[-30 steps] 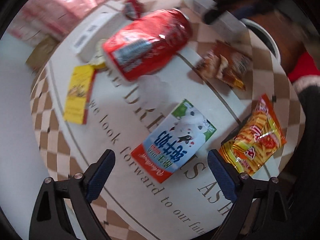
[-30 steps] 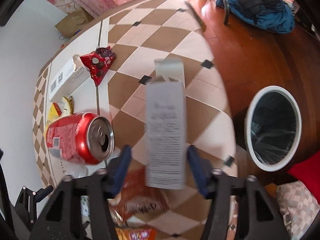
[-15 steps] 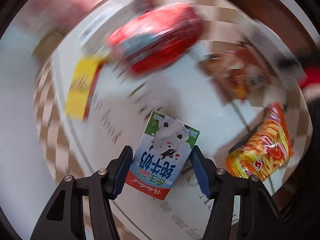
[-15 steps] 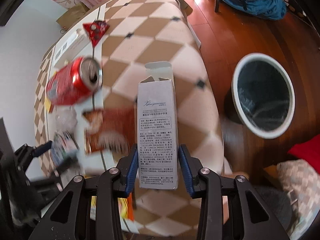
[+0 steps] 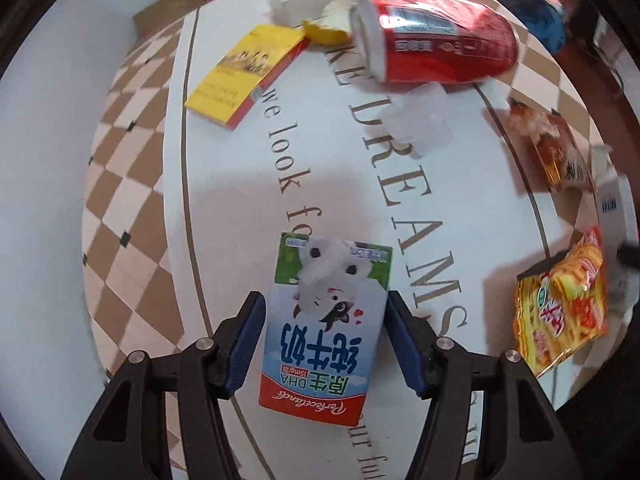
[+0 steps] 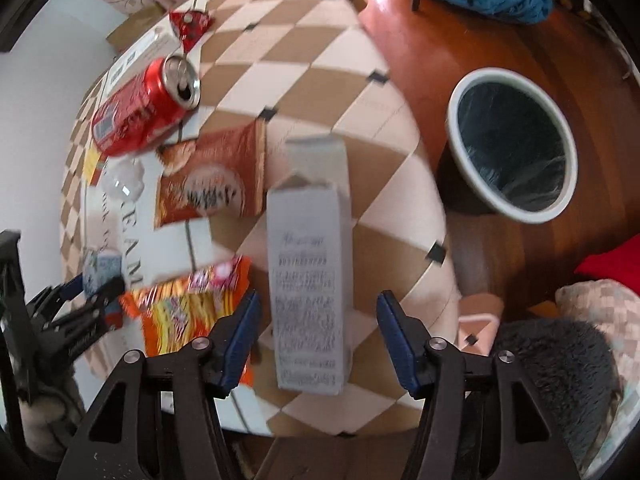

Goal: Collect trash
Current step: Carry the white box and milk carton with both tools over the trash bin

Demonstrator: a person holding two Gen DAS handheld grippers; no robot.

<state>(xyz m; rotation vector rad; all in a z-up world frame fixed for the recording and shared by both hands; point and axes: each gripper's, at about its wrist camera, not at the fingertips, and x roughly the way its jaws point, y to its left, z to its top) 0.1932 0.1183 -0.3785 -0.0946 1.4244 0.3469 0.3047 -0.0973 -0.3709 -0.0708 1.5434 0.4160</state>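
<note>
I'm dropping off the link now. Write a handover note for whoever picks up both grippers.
Left gripper: shut on milk carton, just above the table.
Right gripper: open; white box sits blurred between its fingers, with gaps on both sides.
Bin: on the floor right of the table; nothing seen inside.
Left: both of those, plus red can, yellow packet, brown snack bag and orange chips bag.

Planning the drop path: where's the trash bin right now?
Right wrist view, upper right: the trash bin stands on the wood floor beside the table, right of the grey carton.
</note>
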